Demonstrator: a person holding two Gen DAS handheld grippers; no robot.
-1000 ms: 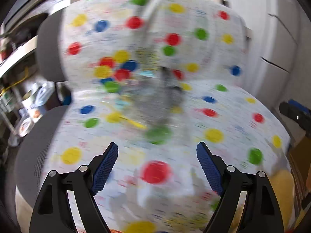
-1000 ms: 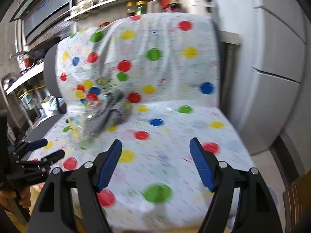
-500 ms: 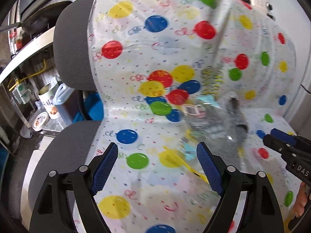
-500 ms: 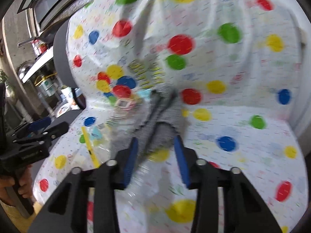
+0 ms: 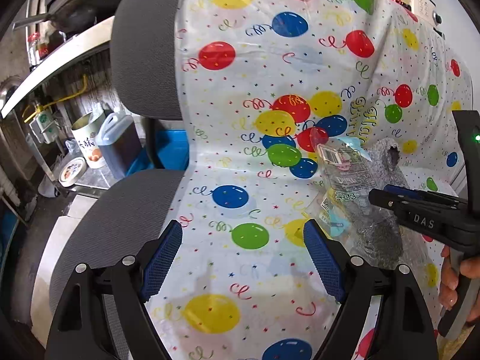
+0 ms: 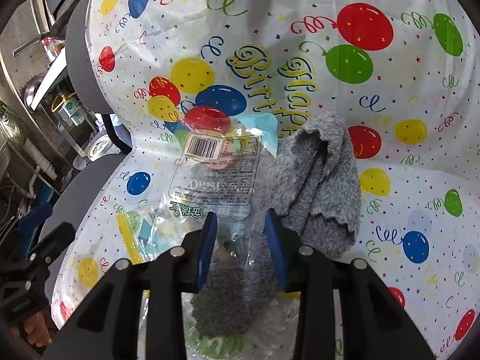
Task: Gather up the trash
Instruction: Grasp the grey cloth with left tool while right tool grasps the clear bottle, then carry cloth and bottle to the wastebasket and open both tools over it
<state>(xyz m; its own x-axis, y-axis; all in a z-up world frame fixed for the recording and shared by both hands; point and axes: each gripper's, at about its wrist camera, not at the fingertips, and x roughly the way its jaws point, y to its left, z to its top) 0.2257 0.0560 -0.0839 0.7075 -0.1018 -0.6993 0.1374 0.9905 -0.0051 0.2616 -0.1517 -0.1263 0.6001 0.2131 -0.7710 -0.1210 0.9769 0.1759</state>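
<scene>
Jaws of the right gripper [image 6: 241, 240] have just been closing and are seen narrowed around the near end of a clear plastic bag [image 6: 216, 174], the crinkled film and a dark grey lump inside it lying between the blue pads; whether the pads already press on the film cannot be told. The bag is spread on the seat of a chair draped with a balloon-printed sheet [image 6: 390, 180], its barcode label turned up at the end toward the backrest and a yellow zip strip along its left edge. Just right of the bag, touching it, a folded grey cloth [image 6: 324, 186] is propped against the foot of the backrest. To the left of the bag, the left gripper [image 5: 243, 265] is held above the seat with its jaws spread wide and only the printed sheet between them. A hand [image 5: 459, 282] is seen on the right gripper's handle. Farther off, left of the chair's grey mesh backrest [image 5: 144, 60], a tin can [image 5: 88, 139] and a jug of dark liquid [image 5: 120, 144] are stood on a low shelf.
</scene>
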